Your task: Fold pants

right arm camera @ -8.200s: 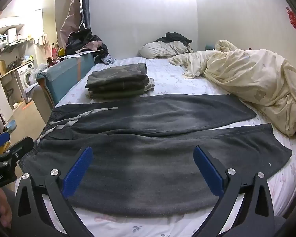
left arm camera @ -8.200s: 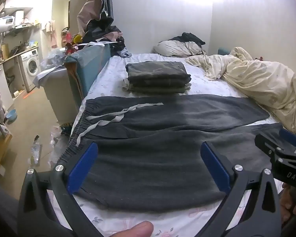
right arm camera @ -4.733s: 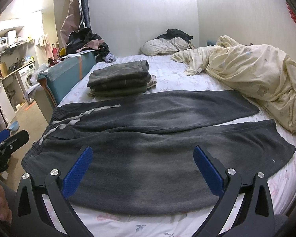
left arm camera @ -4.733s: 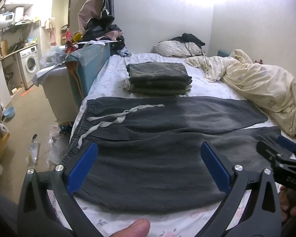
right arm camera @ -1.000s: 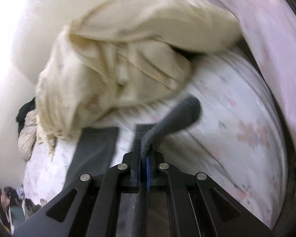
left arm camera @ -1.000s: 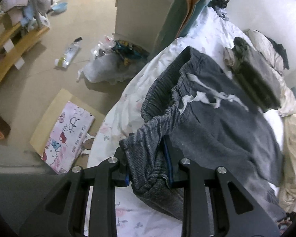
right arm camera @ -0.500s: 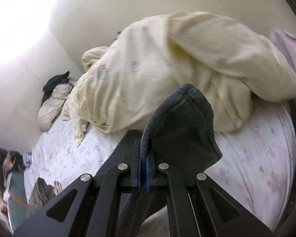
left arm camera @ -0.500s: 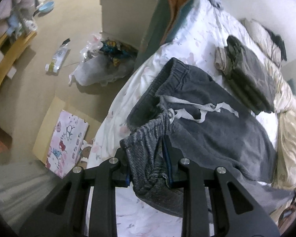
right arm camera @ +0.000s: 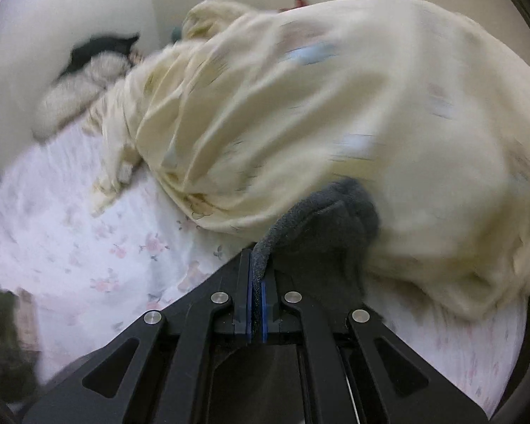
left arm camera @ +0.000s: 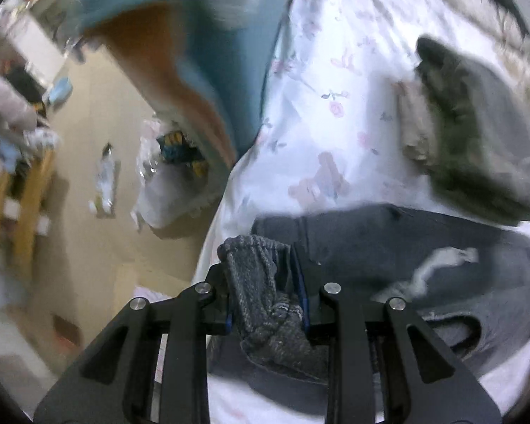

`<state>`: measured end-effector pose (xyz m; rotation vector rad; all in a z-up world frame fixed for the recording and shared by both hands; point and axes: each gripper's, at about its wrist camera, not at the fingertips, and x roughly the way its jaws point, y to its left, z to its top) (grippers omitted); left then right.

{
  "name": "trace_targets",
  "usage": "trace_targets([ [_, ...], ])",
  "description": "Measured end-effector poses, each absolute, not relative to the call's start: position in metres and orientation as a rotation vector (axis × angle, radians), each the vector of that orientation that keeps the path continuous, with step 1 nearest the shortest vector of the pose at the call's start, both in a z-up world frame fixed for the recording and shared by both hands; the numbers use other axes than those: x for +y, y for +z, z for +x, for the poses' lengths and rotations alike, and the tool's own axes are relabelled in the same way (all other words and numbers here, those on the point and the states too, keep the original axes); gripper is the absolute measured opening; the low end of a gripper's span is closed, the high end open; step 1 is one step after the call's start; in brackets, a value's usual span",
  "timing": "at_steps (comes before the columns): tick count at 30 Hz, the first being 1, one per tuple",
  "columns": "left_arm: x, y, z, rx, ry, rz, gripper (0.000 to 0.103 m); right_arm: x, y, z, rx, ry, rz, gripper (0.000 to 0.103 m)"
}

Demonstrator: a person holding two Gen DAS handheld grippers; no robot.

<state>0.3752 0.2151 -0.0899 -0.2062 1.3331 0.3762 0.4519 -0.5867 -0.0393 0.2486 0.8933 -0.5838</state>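
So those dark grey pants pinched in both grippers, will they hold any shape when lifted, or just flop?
Probably flop: the pants bunch in the left gripper and droop over the right gripper. The thick knit looks fairly weighty, and unlikely to slip, since both grippers are clamped on fabric.

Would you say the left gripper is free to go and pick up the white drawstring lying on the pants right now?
Probably not yet. The left gripper is shut on the bunched waistband of the grey pants, so it is occupied. The drawstring itself lies uncovered on the fabric, off to the side.
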Motion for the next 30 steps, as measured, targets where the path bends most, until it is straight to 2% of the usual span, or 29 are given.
trace_targets([
  [5,0.220,-0.130,0.409,1.372,0.419,-0.161,0.024,-0.569,-0.091,0.511,0.998,-0.552,0.124,0.003],
  [8,0.224,-0.139,0.410,1.357,0.424,-0.170,0.036,-0.569,-0.110,0.521,1.046,-0.543,0.117,0.004],
  [9,0.226,-0.139,0.409,1.352,0.424,-0.163,0.048,-0.571,-0.115,0.523,1.064,-0.530,0.134,0.004],
  [10,0.227,-0.137,0.407,1.328,0.425,-0.159,0.068,-0.571,-0.117,0.524,1.074,-0.521,0.134,0.006],
  [12,0.228,-0.125,0.399,1.246,0.405,-0.178,0.083,-0.571,-0.114,0.520,1.076,-0.513,0.126,0.027],
  [13,0.227,-0.118,0.394,1.205,0.398,-0.201,0.083,-0.571,-0.111,0.517,1.074,-0.509,0.130,0.055],
  [14,0.226,-0.108,0.386,1.160,0.383,-0.232,0.083,-0.571,-0.105,0.513,1.062,-0.509,0.128,0.073],
  [19,0.199,-0.061,0.335,0.872,0.362,-0.176,0.086,-0.533,-0.057,0.475,0.873,-0.457,0.026,0.074],
  [21,0.172,-0.068,0.325,0.878,0.262,-0.063,0.086,-0.503,-0.053,0.459,0.868,-0.316,0.026,0.074],
  [24,0.133,-0.109,0.327,1.009,0.146,0.108,0.085,-0.437,-0.073,0.434,0.954,-0.029,0.056,0.070],
  [26,0.124,-0.130,0.332,1.045,0.123,0.152,0.079,-0.387,-0.092,0.416,0.989,0.116,0.038,0.061],
  [27,0.123,-0.140,0.338,1.064,0.133,0.162,0.070,-0.364,-0.102,0.410,1.015,0.178,0.028,0.055],
  [28,0.129,-0.148,0.345,1.075,0.159,0.180,0.065,-0.342,-0.115,0.407,1.044,0.226,0.018,0.040],
  [29,0.133,-0.155,0.352,1.078,0.183,0.194,0.063,-0.326,-0.127,0.407,1.067,0.252,0.002,0.033],
  [30,0.136,-0.163,0.360,1.080,0.203,0.211,0.060,-0.312,-0.141,0.410,1.095,0.253,-0.026,0.033],
])
